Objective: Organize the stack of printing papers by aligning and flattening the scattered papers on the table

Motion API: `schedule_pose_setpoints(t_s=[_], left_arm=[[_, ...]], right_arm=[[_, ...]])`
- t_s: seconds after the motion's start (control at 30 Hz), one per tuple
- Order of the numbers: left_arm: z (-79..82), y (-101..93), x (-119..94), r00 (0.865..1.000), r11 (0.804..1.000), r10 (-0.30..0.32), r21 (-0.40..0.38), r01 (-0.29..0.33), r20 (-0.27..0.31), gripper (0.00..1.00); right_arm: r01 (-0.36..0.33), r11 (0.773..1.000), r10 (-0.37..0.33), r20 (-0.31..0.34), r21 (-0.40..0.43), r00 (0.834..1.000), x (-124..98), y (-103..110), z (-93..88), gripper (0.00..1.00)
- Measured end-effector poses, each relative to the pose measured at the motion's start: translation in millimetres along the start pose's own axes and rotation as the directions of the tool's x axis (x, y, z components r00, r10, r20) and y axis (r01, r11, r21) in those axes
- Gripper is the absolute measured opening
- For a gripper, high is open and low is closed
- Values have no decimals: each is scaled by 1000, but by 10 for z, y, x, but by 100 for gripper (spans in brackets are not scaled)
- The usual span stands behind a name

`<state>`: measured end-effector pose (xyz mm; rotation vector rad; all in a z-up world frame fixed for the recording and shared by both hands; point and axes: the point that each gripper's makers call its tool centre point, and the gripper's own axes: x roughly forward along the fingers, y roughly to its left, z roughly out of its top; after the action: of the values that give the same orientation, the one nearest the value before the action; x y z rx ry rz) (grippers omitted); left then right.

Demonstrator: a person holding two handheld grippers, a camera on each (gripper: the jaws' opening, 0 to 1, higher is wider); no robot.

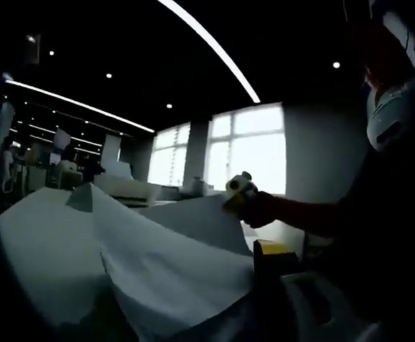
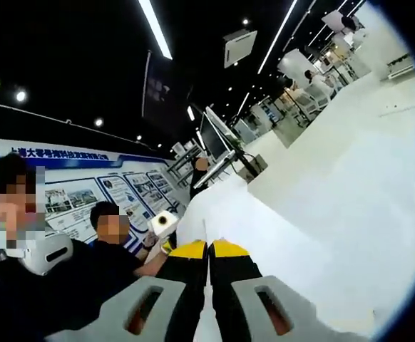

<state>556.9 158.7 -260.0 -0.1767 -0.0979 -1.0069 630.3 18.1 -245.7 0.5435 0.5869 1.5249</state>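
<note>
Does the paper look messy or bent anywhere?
Yes. In the left gripper view the papers overlap crookedly, edges out of line, one corner poking up. In the right gripper view the right gripper has its fingers together on a sheet's edge.

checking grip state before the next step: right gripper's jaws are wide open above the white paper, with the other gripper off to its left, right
Not quite. In the right gripper view the right gripper has its yellow-tipped jaws pressed together, with the edge of a white paper sheet running into them, so they are shut, not wide open. The rest holds: the left gripper shows off to its left.
</note>
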Motion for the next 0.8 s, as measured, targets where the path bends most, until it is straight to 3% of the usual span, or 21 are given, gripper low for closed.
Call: schedule_pose_setpoints(t_s=[0.17,0.27,0.47,0.63,0.7,0.8], left_arm=[[40,59,-4,1000,998,20,-55,-19,19,38],[45,114,-7,999,995,49,-89,-48,17,29],[37,166,-18,997,994,75,-83,-74,11,14],[85,166,-33,996,995,85,-59,-83,32,7],[169,151,-56,994,996,87,0,-87,60,6],[271,47,-74,997,992,60,110,-64,41,5]], right_arm=[[-6,1000,6,10,-4,1000,-54,28,33,0],[-17,1000,17,1,-19,1000,-6,93,-17,0],[-24,997,23,-14,-69,1000,75,132,-57,0],[-12,981,12,-2,-192,1000,83,185,-5,0],[9,968,-11,-7,-251,1000,59,184,-4,1],[41,938,-38,14,-344,999,2,188,38,17]])
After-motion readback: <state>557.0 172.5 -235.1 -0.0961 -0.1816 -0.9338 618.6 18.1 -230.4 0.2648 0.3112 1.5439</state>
